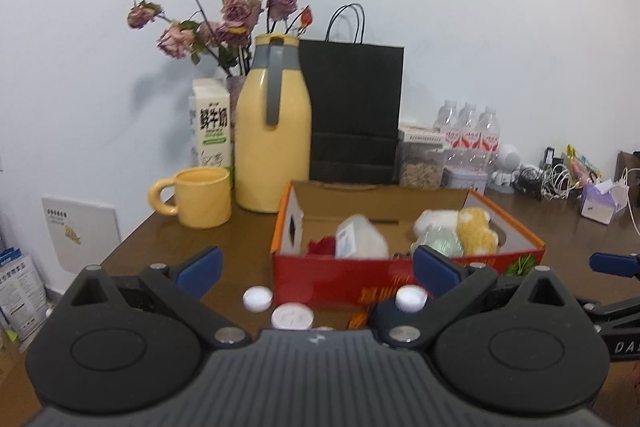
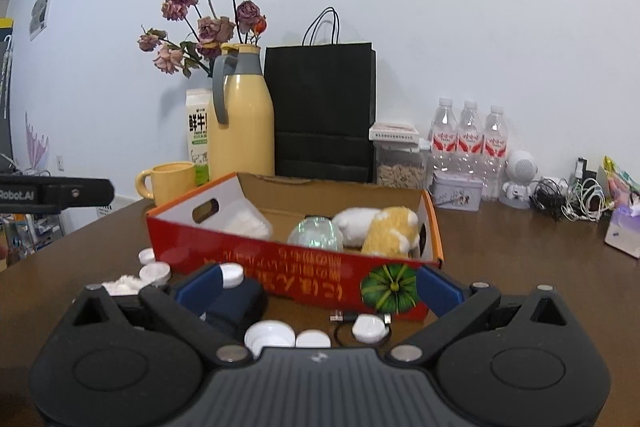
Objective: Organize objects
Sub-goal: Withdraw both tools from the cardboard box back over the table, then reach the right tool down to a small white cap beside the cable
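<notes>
We judge the task partly done: the box (image 2: pixel 288 279) on the table (image 2: pixel 520 267) already holds a plush toy (image 2: pixel 384 227) and a clear ball (image 2: pixel 316 233). White caps (image 2: pixel 270 337) remain outside, in front. Left gripper (image 1: pixel 316 269) and right gripper (image 2: pixel 320 287) both stand open, empty.

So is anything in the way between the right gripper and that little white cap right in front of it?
Nothing visible blocks it. The right gripper is open, and the white cap lies on the table just ahead, between the fingers' reach. The red box stands behind the cap, not in front.
</notes>
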Available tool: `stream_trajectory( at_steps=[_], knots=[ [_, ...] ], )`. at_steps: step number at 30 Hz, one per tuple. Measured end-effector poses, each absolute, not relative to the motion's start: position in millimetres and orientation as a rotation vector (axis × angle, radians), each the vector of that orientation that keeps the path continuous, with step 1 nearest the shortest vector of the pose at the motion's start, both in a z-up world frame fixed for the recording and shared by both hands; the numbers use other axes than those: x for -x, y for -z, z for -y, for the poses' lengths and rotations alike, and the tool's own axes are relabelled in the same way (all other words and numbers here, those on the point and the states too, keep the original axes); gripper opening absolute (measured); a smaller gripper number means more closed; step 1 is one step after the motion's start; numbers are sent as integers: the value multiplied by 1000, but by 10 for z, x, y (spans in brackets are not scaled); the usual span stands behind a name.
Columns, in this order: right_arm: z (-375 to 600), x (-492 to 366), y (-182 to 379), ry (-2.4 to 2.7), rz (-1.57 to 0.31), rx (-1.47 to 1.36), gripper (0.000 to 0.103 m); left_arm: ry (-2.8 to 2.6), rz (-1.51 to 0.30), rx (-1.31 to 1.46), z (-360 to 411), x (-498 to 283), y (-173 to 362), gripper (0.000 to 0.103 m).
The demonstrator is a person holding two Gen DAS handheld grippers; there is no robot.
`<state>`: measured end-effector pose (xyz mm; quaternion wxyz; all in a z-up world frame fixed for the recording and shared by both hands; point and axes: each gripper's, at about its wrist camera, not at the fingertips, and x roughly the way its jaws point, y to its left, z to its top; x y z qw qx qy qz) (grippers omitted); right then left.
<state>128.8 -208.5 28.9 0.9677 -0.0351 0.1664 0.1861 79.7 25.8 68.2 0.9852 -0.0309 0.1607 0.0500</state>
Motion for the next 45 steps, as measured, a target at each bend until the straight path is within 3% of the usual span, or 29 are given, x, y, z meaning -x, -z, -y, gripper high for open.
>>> stream_trajectory(
  at_steps=[21,35,37,39,45],
  knots=[
    [2260,-982,-135,-344,-394,76,103,-117,-375,66,-335,-445,-564,103],
    [2256,-1299,33,-333,-475,110,102,-141,-417,77,-427,-622,-448,103],
    [2256,-1429,54,-322,-489,118,95,-150,-425,81,-457,-658,-418,103],
    [2256,-1590,67,-319,-512,125,78,-157,-432,87,-493,-687,-392,103],
    [2143,-1984,132,-336,-547,176,49,-172,-443,100,-550,-748,-346,103]
  ],
)
